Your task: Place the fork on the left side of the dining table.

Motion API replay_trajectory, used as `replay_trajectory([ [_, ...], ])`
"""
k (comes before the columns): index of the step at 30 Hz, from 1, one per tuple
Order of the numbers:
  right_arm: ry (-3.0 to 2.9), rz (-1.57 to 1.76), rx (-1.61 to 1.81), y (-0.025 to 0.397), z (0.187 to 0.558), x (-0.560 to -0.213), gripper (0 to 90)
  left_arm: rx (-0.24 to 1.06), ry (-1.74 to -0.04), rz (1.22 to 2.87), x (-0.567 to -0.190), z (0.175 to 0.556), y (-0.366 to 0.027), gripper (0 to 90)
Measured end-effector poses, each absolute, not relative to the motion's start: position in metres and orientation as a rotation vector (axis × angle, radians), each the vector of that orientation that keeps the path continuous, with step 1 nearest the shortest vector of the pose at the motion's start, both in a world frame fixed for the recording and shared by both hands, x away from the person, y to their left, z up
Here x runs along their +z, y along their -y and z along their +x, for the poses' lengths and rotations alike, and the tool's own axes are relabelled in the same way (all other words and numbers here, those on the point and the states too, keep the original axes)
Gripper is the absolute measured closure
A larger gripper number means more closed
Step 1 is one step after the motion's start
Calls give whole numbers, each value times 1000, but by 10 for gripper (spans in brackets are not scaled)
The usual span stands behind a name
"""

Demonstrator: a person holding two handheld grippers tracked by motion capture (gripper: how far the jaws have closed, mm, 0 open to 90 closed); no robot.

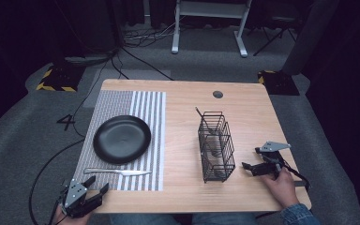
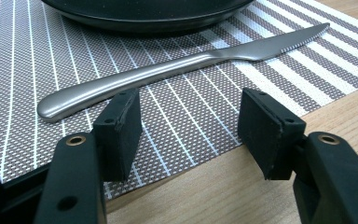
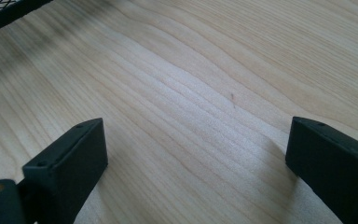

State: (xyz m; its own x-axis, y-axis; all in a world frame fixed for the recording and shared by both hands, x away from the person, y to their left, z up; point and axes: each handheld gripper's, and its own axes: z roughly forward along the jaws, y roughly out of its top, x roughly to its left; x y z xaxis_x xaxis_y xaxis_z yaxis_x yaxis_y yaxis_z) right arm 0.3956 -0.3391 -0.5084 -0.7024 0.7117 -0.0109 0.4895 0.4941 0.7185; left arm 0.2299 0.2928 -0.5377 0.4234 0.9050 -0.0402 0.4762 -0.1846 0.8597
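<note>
At placemat's near edge (image 2: 177, 154), knife (image 2: 168, 70), left gripper (image 2: 191, 126) (fingers apart)

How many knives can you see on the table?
1. The knife lies flat on the striped placemat, just in front of the black plate. The wire basket holds cutlery too, so another knife might hide there.
</note>
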Motion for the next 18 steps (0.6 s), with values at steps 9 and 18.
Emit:
replay_trajectory([
  [9, -2436, 1012, 1026, 339, 396, -508, 54, 618, -1189, 1833, -536, 231, -293, 400],
  [18, -2435, 1012, 1026, 339, 396, -508, 54, 597, -1205, 1864, -531, 232, -293, 386],
])
